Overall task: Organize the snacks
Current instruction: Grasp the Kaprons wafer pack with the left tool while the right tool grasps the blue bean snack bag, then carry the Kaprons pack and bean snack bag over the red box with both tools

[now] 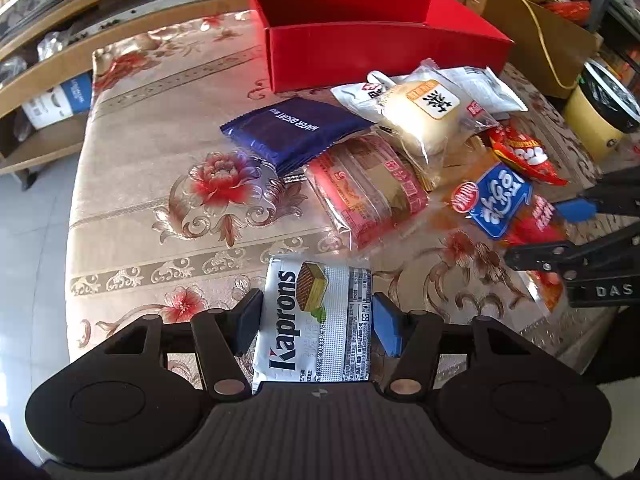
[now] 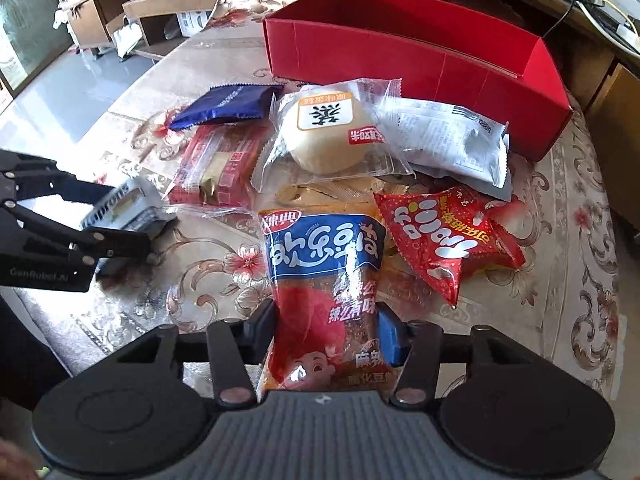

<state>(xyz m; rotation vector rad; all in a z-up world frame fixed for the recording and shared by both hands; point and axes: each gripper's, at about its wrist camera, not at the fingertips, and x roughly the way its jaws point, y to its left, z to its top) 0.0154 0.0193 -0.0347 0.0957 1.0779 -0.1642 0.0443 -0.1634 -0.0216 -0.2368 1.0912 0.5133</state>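
My left gripper (image 1: 318,322) is shut on a silver Kaprons wafer pack (image 1: 316,320), low over the table's front edge; it also shows in the right wrist view (image 2: 128,208). My right gripper (image 2: 326,334) is shut on a long red and blue spicy snack bag (image 2: 324,280), seen in the left wrist view (image 1: 500,204). An open red box (image 1: 380,36) (image 2: 420,64) stands at the back, behind a pile of snacks: a navy wafer pack (image 1: 296,132), a red cake pack (image 1: 368,192), a bun pack (image 2: 328,132), a white pack (image 2: 452,140) and a red candy bag (image 2: 444,236).
The table carries a floral cloth (image 1: 168,120). Wooden shelves (image 1: 44,92) stand beyond the left edge. A cardboard box (image 1: 540,40) and a yellow bin (image 1: 596,108) stand at the right.
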